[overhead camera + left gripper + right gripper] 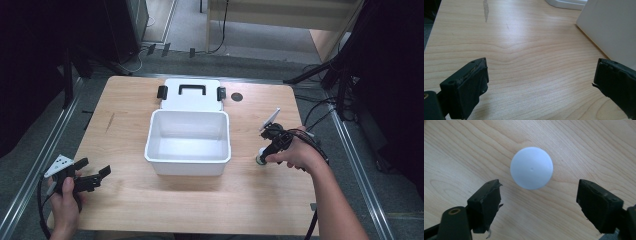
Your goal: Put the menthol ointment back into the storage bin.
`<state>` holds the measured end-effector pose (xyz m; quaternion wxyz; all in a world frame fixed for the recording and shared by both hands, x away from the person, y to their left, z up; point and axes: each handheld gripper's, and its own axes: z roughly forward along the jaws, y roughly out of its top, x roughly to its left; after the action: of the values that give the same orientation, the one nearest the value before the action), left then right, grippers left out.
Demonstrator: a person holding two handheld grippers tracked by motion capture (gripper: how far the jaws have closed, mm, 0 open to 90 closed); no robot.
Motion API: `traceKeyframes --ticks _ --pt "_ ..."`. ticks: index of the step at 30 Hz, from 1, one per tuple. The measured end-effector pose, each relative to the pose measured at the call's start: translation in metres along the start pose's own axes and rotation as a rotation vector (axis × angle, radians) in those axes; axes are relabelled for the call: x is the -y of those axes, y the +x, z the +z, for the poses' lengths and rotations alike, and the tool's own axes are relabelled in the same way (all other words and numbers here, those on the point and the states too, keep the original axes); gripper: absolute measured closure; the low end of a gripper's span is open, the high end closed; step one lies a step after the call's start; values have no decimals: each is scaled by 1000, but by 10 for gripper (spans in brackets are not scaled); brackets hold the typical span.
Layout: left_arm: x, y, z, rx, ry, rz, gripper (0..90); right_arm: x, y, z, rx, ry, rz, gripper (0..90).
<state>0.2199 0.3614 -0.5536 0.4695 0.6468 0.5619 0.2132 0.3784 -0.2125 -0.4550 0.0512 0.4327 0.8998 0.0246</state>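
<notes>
At the left edge of the surface (125, 200) we hold the left hand-held gripper (95, 178) low over bare wood, its jaws spread wide with nothing between them; in the left gripper view the white wall of the box (609, 27) stands just beside the right jaw. At the middle sits that white box (188, 161), open and with nothing visible inside, and its lid (192, 95), with a black handle and two black latches, lies flat behind it, touching the back rim. To the right we have the right hand-held gripper (264, 152) pointed down at a small white ball (531, 168), which rests on the wood near the box's right side. The jaws stand wide apart on either side of the ball and a little short of it, touching nothing. We judge the work barely begun: the ball is not yet gripped, and lifting it, carrying it into the box, and probably fitting the lid are all left.
</notes>
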Motion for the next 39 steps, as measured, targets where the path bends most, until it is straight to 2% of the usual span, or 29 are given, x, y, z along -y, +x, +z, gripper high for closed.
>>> traceKeyframes --ticks 5,9,14,17,21,25,30,39 --pt "0 0 0 1 1 -1 3 -8 2 5 -14 12 22 253" --pt "0 0 0 2 2 -1 3 -13 3 10 -14 12 18 308" --pt "0 0 0 3 2 -2 3 -16 4 17 -10 39 37 370" --pt "0 1 0 3 2 2 3 -18 3 19 -25 40 54 386" --pt "0 1 0 3 2 2 3 -18 3 21 -46 34 61 462" --pt "0 0 0 1 2 2 3 -19 3 20 -27 29 53 510" --pt "0 1 0 4 2 2 3 -19 3 18 -49 23 45 515" --pt "0 0 1 1 4 4 3 -22 1 7 -60 23 22 516"
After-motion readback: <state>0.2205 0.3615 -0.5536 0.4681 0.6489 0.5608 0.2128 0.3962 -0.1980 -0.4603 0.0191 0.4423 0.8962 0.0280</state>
